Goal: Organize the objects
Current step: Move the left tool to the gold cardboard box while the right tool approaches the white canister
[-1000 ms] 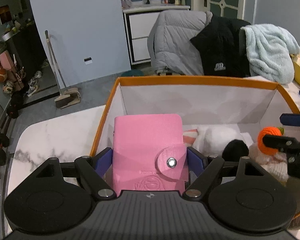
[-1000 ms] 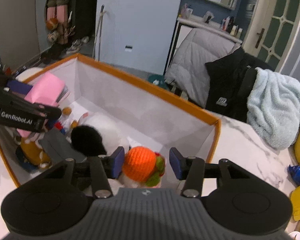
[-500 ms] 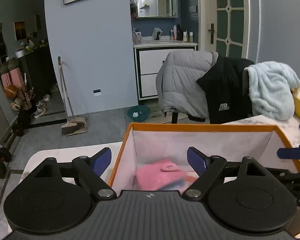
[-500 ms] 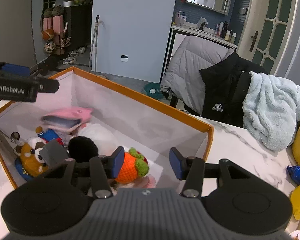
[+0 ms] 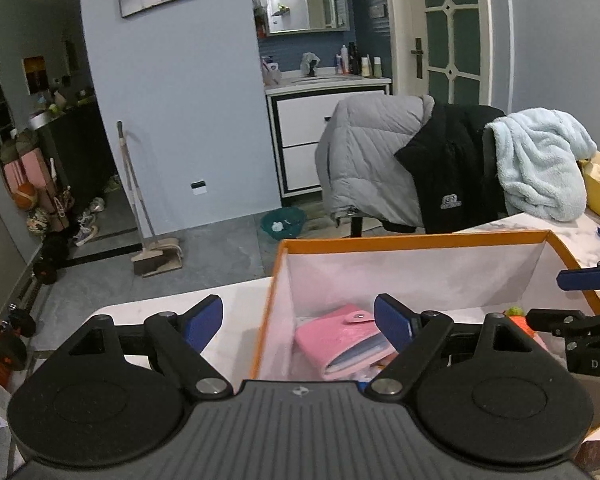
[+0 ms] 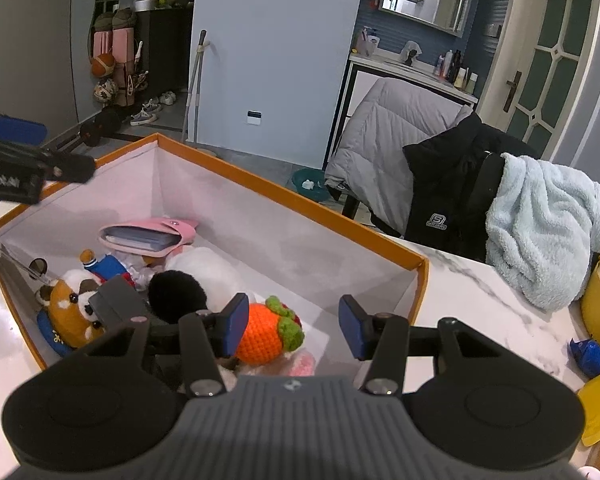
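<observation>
Pink wallet (image 5: 342,340) lies flat inside the orange-rimmed box (image 5: 412,240) on the marble bench (image 6: 480,300), resting on the plush toys. Left hand-held gripper (image 5: 298,318) hovers above it, jaws spread wide, empty. Right hand-held gripper (image 6: 293,326) stands part open, its pads clear of the orange crochet toy (image 6: 266,334) below.

Pink snap-flap wallet (image 6: 148,236) lying flat in the far corner of an orange-rimmed white box (image 6: 284,196), atop plush toys; crocheted orange (image 6: 266,334) lies nearer.
</observation>
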